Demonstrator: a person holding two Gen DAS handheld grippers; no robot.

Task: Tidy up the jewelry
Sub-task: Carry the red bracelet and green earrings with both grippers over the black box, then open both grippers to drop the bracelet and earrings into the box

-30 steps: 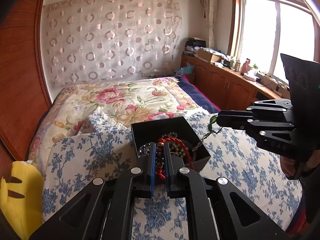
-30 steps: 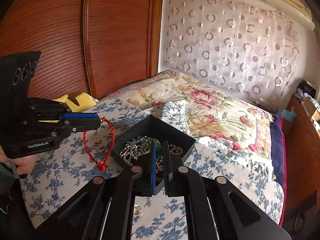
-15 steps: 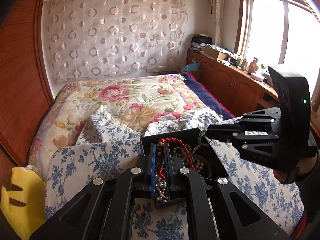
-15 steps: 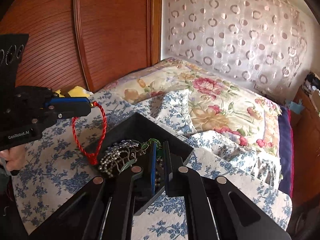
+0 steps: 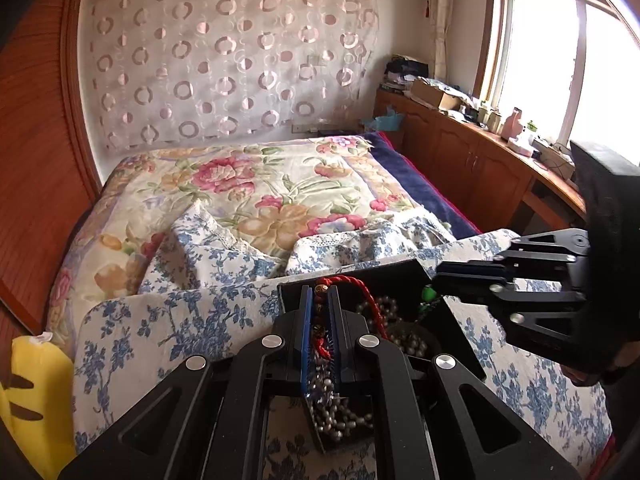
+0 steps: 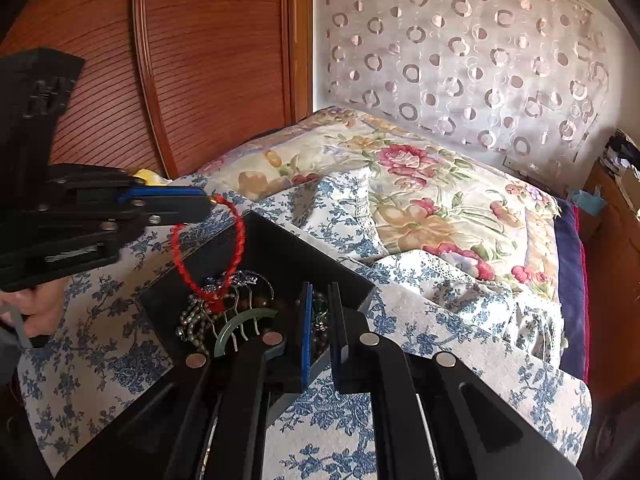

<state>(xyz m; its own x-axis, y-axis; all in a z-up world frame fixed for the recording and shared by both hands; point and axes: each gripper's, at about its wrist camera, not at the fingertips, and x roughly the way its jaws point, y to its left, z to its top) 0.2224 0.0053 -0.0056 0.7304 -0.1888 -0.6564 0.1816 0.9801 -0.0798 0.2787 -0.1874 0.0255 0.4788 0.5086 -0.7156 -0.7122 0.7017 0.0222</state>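
A black open box point(image 6: 280, 256) sits on a blue-flowered cloth and holds tangled bead chains point(image 6: 192, 320), a green comb point(image 6: 240, 322) and other jewelry. My left gripper point(image 6: 208, 204) is shut on a red cord bracelet point(image 6: 236, 240) that hangs over the box, its lower end among the jewelry. In the left wrist view the bracelet point(image 5: 360, 284) runs between my fingers point(image 5: 319, 304). My right gripper point(image 6: 320, 300) is shut on a green-beaded chain piece point(image 5: 428, 292) above the box point(image 5: 400, 276); it also shows in the left wrist view point(image 5: 436, 280).
The box lies on a bed with a blue-flowered cloth point(image 6: 100, 352) and a flowered quilt point(image 5: 260, 192). A yellow cushion point(image 5: 28, 400) lies at the left. A wooden wardrobe point(image 6: 208, 60) stands behind; a wooden cabinet point(image 5: 460, 160) lines the window wall.
Both grippers have lowered toward the box. The red bracelet now hangs over the box and touches the jewelry. The green-beaded piece has come down to the box's right rim.
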